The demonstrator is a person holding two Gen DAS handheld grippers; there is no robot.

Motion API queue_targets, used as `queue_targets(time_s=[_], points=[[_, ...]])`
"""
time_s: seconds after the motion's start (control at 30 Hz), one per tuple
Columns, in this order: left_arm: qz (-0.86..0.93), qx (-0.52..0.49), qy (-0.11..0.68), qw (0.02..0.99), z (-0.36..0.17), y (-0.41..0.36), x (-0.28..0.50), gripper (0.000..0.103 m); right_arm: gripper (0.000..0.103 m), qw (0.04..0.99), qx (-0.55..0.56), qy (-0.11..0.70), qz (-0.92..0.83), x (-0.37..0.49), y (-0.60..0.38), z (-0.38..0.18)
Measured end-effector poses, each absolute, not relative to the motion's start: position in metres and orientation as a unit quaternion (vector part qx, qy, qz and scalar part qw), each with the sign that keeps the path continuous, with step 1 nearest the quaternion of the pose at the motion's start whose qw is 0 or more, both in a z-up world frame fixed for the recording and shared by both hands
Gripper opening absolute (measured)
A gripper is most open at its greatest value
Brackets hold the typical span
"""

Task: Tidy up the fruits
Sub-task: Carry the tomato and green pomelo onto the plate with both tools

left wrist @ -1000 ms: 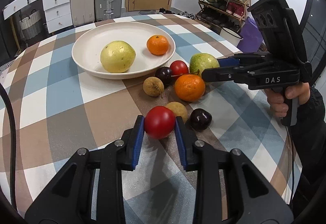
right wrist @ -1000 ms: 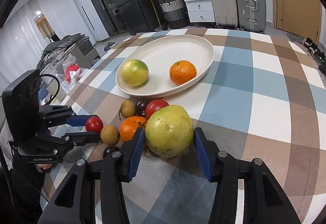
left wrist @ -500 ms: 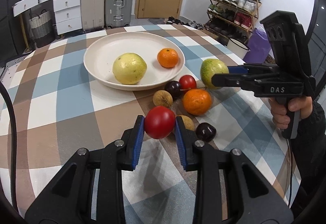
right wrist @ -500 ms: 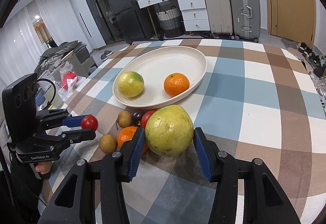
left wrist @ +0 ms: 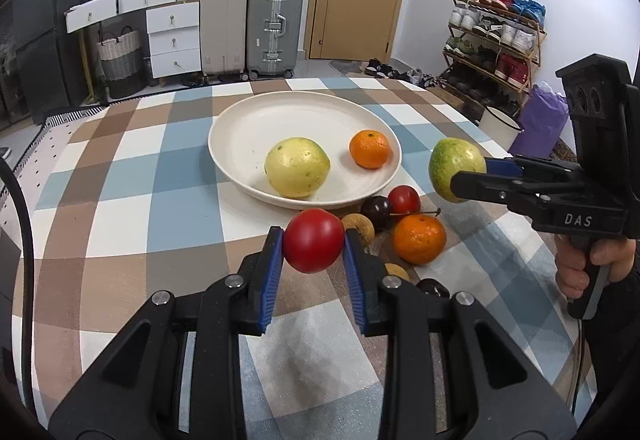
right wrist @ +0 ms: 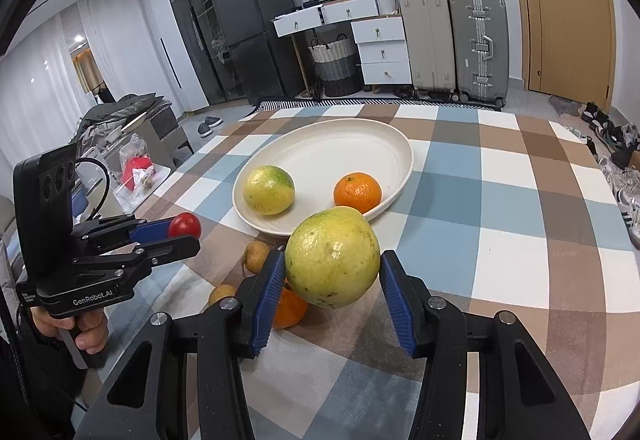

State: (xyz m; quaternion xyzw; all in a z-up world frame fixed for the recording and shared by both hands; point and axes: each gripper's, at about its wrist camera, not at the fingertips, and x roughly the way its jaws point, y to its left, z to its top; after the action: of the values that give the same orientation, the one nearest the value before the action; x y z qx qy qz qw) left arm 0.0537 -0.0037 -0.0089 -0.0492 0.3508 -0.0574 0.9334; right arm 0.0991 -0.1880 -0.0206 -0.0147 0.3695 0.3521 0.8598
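Above the tabletop [left wrist: 120, 199], short of the white plate [left wrist: 244, 127], the left hand-held gripper [left wrist: 313, 260] is held level, fingers aimed toward the plate, clamping a red tomato [left wrist: 313, 246] between its blue pads. To the right of the plate, the right hand-held gripper [right wrist: 333, 288] is also held level and aimed toward the plate, gripping a round yellow-green guava [right wrist: 333, 268] clear of the cloth; no long axis is discernible. Inside the plate lie a second guava [left wrist: 297, 172] and a mandarin [left wrist: 369, 149]. Just beside the plate's near rim sits a cluster of loose fruit including an orange [left wrist: 419, 240].
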Motion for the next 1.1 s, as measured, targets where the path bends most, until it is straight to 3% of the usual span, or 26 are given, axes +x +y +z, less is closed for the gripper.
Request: queue_targets(time_s=[1.1], points=[[-0.009,-0.054,0.317,0.947,-0.001,0.001,0.092,0.027,0.049,0.861,0.002,0.368,0.350,0.111,-0.156,-0.014]])
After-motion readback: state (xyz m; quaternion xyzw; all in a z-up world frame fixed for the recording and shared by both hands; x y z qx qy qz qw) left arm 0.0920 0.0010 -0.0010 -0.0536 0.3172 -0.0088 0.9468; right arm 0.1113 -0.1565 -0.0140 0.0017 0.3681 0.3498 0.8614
